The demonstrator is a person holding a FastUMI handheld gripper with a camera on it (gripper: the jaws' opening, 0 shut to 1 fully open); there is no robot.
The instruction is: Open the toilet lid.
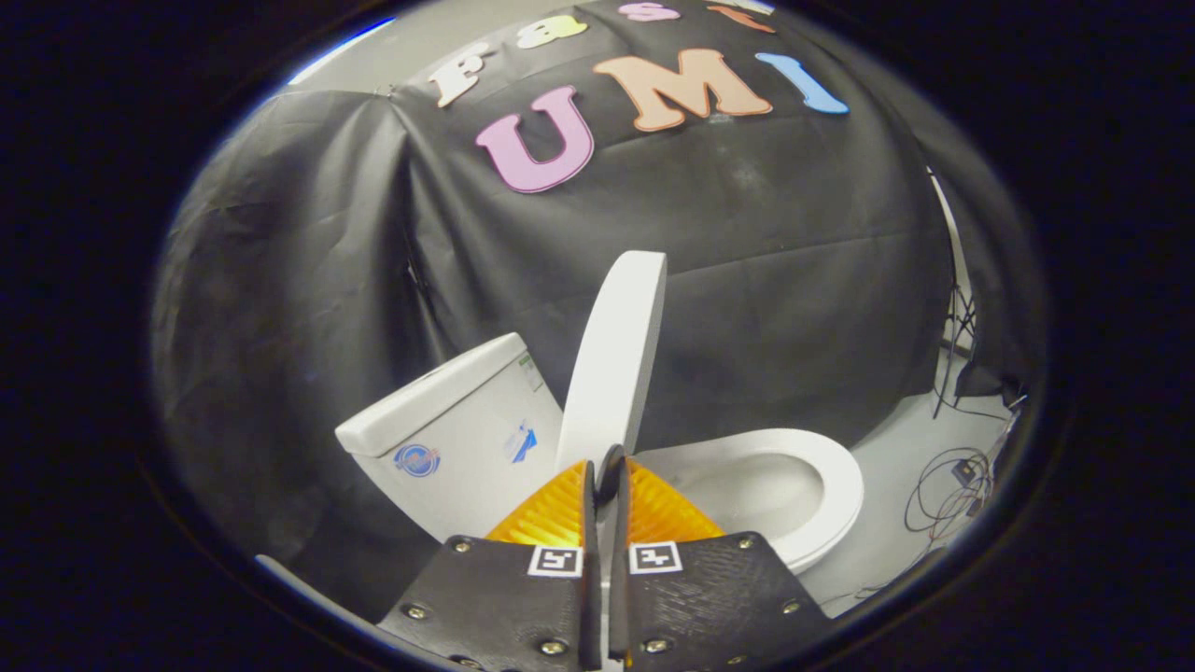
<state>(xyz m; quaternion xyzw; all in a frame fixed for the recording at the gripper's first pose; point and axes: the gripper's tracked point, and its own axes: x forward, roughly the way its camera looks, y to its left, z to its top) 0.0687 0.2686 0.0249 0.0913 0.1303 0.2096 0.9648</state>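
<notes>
we have the claw (609, 471) nipped onto the near edge of the toilet lid (616, 359): its 2 fingers (546, 513) stand almost together, with only a thin slot between them, and the lid's rim sits in that slot, so both look to be pressing on it. we judge the narrow pinch is there because the lid is a thin slab seen edge-on from here; a wide stance would give no purchase on it.

the lid rises straight up from between the fingertips, standing close to upright and leaning a little toward the tank (448, 429), which sits just to the left of the fingers and beyond them. it does not appear to rest against the tank yet; we cannot tell how near its back face comes to the tank.

to the right of the fingers, and a little ahead, lies the seat (836, 485), flat on the bowl with the opening bare, which tells us the lid alone is lifted and the seat is left down, as the task wants.

our reading is that the opening is nearly done. what it calls for next is easing the lid back until it leans on the tank, then parting the fingers; letting go too soon risks it dropping shut.

beyond the seat, loose cables (948, 490) lie on the floor, well apart from our work.
</notes>
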